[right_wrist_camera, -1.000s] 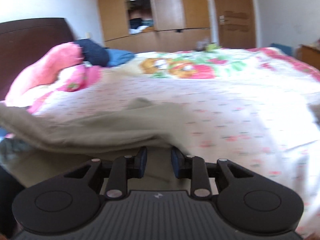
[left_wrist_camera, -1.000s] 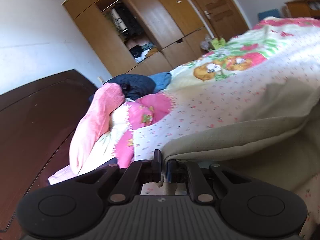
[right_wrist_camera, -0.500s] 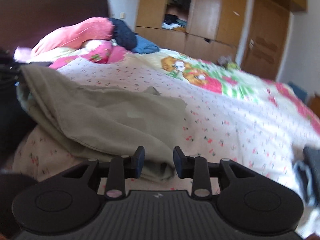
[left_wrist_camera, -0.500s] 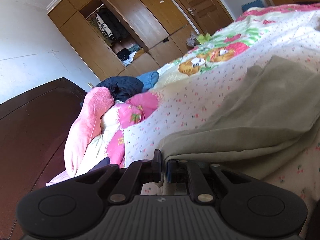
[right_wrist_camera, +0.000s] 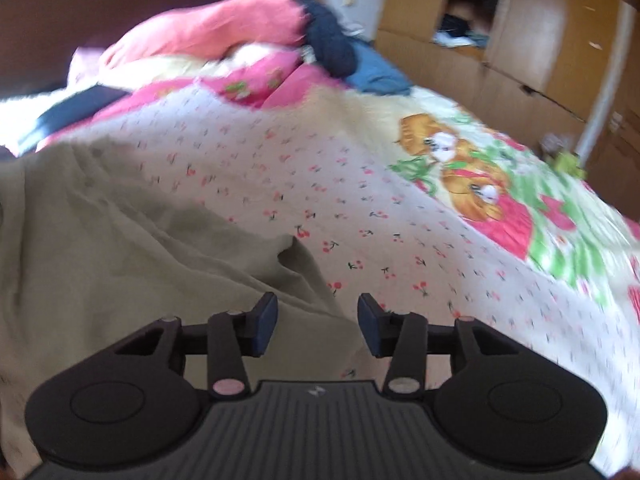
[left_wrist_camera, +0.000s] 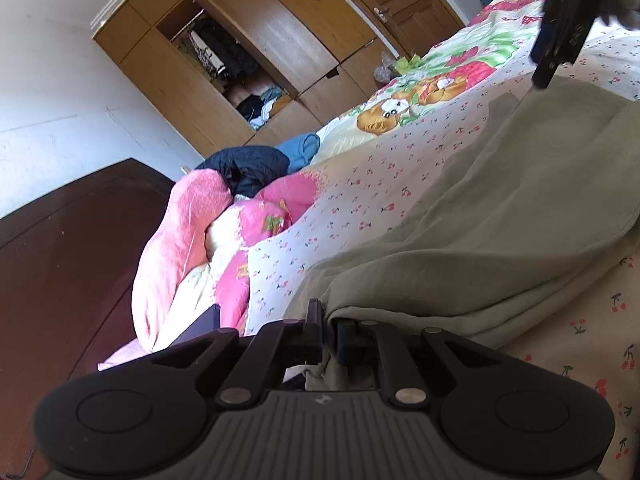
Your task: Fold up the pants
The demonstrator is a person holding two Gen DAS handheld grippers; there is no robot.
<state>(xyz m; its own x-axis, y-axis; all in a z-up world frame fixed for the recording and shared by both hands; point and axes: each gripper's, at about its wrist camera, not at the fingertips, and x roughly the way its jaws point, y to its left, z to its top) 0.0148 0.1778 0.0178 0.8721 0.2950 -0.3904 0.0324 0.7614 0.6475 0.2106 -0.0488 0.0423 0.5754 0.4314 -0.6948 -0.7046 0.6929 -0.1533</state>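
Observation:
Olive-green pants (left_wrist_camera: 520, 208) lie spread over the cherry-print bedsheet (left_wrist_camera: 380, 184). My left gripper (left_wrist_camera: 328, 332) is shut on a folded edge of the pants, low at the near side of the bed. In the right wrist view the pants (right_wrist_camera: 100, 248) fill the left half. My right gripper (right_wrist_camera: 316, 328) hovers over their far corner with its jaws opening and nothing pinched between them. The right gripper also shows as a dark shape (left_wrist_camera: 560, 28) at the upper right of the left wrist view.
Pink bedding (left_wrist_camera: 188, 248) is heaped by the dark headboard (left_wrist_camera: 60, 264), with dark and blue clothes (left_wrist_camera: 256, 164) behind it. A wooden wardrobe (left_wrist_camera: 248, 40) with an open compartment stands beyond the bed. The sheet's bear print (right_wrist_camera: 472, 176) lies to the right.
My right gripper let its jaws widen and swung up and across over the far corner of the pants. The left gripper sank a little, still clamped on the fold, as the pants settled flatter.

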